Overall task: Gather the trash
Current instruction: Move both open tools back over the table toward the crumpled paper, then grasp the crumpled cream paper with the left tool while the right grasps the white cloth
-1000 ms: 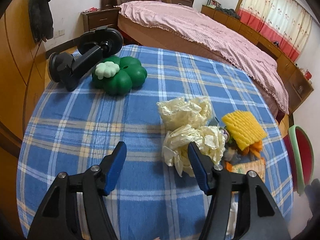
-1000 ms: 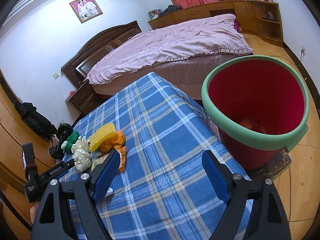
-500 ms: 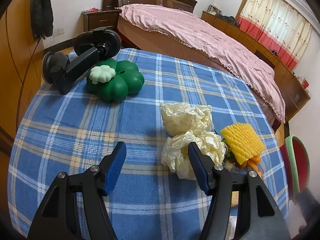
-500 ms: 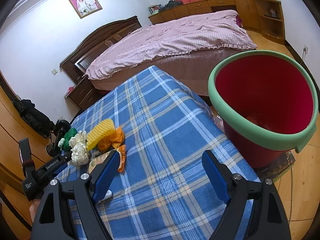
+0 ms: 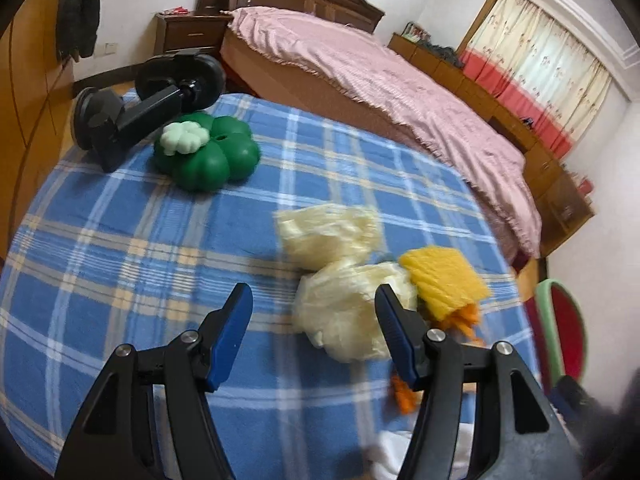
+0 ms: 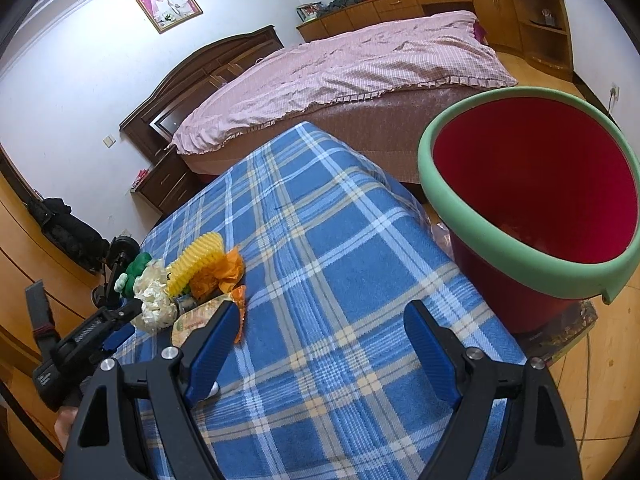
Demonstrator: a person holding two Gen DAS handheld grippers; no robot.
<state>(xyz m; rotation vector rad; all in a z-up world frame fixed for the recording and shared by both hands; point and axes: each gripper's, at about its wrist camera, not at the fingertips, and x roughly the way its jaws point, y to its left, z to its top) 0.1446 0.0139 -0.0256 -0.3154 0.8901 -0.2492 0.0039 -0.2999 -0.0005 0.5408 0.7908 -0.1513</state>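
Both grippers gape, holding nothing. Since a second ago the left gripper (image 5: pixel 314 320) has swung toward the trash, so the near paper wad (image 5: pixel 344 312) now sits just ahead of its gap instead of off to one side: the pickup looks close. Lumpy and blurred, the wad seems longest crosswise on the tabletop (image 5: pixel 120 248). The right gripper (image 6: pixel 320 344) waits beside the bin (image 6: pixel 480 216).
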